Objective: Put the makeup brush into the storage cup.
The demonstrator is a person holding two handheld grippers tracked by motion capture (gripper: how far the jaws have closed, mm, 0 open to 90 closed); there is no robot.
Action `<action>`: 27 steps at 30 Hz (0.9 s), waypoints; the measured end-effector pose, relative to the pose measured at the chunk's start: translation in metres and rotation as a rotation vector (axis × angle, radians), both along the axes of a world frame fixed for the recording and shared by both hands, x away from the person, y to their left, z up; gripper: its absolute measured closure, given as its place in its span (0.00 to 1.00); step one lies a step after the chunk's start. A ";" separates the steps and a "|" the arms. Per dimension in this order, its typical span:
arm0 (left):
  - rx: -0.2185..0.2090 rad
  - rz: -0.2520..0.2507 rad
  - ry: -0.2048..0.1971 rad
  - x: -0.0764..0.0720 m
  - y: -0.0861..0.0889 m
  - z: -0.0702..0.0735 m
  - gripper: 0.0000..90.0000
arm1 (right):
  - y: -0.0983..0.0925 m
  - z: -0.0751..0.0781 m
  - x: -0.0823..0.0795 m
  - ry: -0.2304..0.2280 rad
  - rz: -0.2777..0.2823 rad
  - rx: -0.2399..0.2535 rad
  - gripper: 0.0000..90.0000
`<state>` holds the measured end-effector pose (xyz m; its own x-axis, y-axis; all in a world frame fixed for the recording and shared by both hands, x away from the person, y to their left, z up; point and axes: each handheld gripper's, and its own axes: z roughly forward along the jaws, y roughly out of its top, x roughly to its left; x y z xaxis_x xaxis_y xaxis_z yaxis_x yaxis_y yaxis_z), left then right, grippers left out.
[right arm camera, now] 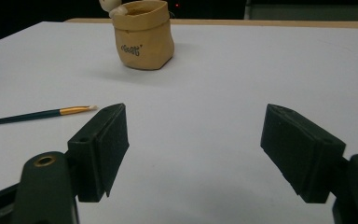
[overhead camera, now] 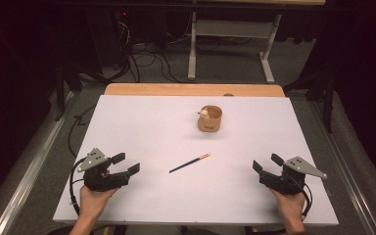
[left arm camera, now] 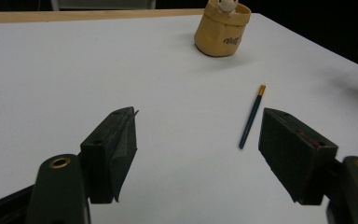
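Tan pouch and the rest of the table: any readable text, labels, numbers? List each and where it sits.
Short dark print on the side of the tan pouch: one brief word or logo, too blurred to read; also seen in the left gripper view.
Paintbrush: no lettering visible.
White table sheet: no text.

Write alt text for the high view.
A person's hands hold two open tongs, left tongs and right tongs, low over a white table. Between them lies a thin dark brush; beyond it stands a small tan pot.
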<state>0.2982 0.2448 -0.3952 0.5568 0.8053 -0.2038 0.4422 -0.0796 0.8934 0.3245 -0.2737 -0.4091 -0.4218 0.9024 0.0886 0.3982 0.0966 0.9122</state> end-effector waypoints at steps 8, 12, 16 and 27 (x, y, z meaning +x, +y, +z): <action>0.011 -0.010 0.007 0.000 -0.003 0.001 0.31 | 0.000 0.000 0.000 0.002 -0.001 0.006 0.28; 0.008 -0.011 0.012 -0.001 -0.003 0.002 0.30 | -0.001 0.000 0.000 -0.001 -0.007 0.010 0.28; 0.010 -0.015 0.009 -0.001 -0.004 0.004 0.30 | -0.002 -0.001 0.000 0.004 -0.017 0.013 0.28; 0.008 -0.036 0.011 0.001 -0.012 0.009 0.30 | -0.003 -0.001 0.000 0.005 -0.022 0.024 0.28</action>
